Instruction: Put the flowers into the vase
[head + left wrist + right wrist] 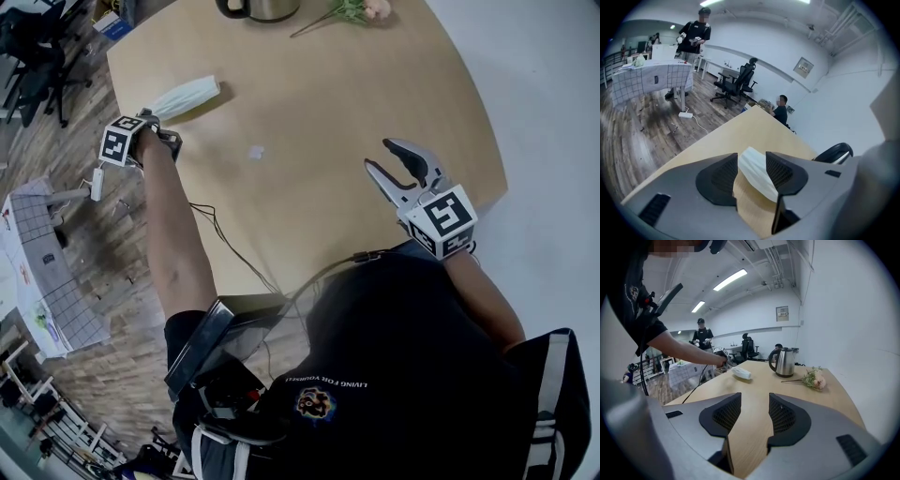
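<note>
while the flowers (pixel 361 9) lie at the far edge of the table (pixel 309 112), just right of the kettle (pixel 258 7), the white vase (pixel 187 97) lies on its side at far left. the left gripper (pixel 752 157) stands open around the vase's end, bare table showing beside one pad. the right gripper (pixel 380 155), open and empty, hovers over the near right.

Lighting is bright and even, coming from ceiling strip lights (pixel 731 280) visible in the right gripper view. Shadows are soft, with a faint one under the vase (pixel 186 97) near the left edge of the table (pixel 319 131). The kettle (pixel 786 363) carries small highlights, and the tabletop shows no harsh glare. Both gripper views bend strongly and darken at the corners. The head view is sharp at the centre and curved toward its edges.
</note>
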`<state>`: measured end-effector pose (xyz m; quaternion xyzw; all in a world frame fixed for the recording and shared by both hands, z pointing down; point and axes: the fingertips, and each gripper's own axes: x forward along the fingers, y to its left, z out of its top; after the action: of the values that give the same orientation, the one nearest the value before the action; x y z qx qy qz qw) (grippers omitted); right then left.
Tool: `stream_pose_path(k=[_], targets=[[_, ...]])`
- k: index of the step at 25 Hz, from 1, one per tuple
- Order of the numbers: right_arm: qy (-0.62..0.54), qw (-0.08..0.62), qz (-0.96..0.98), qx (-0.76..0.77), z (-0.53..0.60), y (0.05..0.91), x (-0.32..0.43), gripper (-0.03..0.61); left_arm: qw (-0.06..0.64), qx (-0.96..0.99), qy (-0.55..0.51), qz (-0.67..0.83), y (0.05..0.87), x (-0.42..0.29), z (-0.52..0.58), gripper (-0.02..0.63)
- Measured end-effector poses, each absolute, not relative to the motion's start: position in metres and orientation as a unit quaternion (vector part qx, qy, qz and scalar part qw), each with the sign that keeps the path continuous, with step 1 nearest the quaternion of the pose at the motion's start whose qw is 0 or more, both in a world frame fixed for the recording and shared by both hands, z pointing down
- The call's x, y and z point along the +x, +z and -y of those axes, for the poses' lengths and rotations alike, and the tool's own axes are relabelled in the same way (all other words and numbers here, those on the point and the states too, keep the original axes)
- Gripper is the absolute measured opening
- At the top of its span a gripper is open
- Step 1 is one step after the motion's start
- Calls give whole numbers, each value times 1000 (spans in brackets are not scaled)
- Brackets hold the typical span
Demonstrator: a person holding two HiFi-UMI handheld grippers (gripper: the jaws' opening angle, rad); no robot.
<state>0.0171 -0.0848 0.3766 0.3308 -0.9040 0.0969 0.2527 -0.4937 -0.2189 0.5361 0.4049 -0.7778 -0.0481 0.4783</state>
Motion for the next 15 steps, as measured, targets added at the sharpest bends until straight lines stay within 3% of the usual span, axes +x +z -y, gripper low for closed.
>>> stream_pose_path(k=[15], targets=[[101,256,897,346,87,383,40,163,525,351,-129,765,558,-491,227,206]])
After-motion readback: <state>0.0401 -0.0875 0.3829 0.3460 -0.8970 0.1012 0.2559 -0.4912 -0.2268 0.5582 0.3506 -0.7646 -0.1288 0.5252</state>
